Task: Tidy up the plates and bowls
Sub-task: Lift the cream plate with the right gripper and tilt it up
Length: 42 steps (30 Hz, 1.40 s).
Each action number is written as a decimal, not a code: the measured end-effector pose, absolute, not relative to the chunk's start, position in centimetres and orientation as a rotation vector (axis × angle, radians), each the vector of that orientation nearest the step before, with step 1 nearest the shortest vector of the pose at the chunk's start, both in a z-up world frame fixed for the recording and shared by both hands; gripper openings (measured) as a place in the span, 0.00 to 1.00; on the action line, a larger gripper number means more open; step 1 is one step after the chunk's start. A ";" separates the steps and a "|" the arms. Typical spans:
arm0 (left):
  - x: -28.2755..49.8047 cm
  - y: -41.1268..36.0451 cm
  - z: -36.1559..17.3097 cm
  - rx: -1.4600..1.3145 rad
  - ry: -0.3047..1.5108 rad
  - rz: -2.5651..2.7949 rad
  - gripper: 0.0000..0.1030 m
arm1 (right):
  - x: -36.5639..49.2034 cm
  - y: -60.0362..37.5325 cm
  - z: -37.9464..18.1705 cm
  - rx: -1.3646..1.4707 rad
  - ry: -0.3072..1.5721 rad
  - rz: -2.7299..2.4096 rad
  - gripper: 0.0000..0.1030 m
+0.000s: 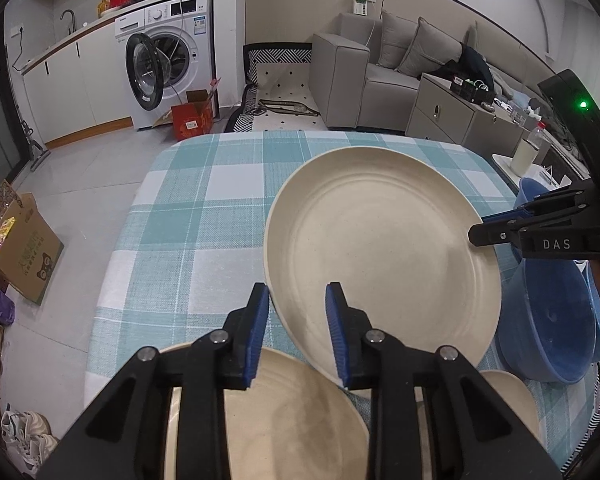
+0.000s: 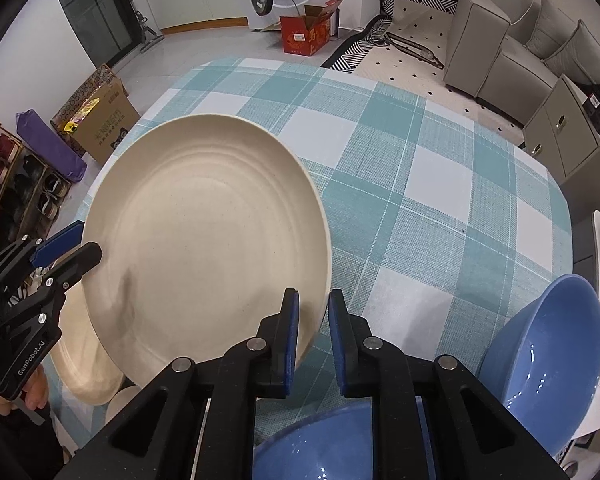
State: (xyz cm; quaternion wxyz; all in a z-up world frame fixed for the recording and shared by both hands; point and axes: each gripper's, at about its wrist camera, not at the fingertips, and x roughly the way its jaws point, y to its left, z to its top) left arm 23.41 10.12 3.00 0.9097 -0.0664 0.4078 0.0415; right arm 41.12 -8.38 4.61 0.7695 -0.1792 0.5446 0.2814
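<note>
While I hold the big cream plate up over the table, both of my grippers are at its rim. My left gripper has its blue pads on either side of the plate's near edge. There are small gaps, so I cannot tell if it is really squeezing. My right gripper is on the other side of the plate. One blue pad is over the rim and one is under it, and it looks like it is pinching the edge. The plate is tilted, not flat.

Under my left gripper sits another cream plate on the blue and white checked cloth. A bit of a third cream dish shows near it. Close to my right gripper are two blue bowls. One blue bowl leans at the table's right side. The other blue bowl is just below my right gripper.
</note>
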 end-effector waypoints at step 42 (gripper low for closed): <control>12.6 6.9 7.1 -0.066 0.724 0.061 0.27 | 28.8 -13.1 9.7 -0.389 1.032 0.664 0.15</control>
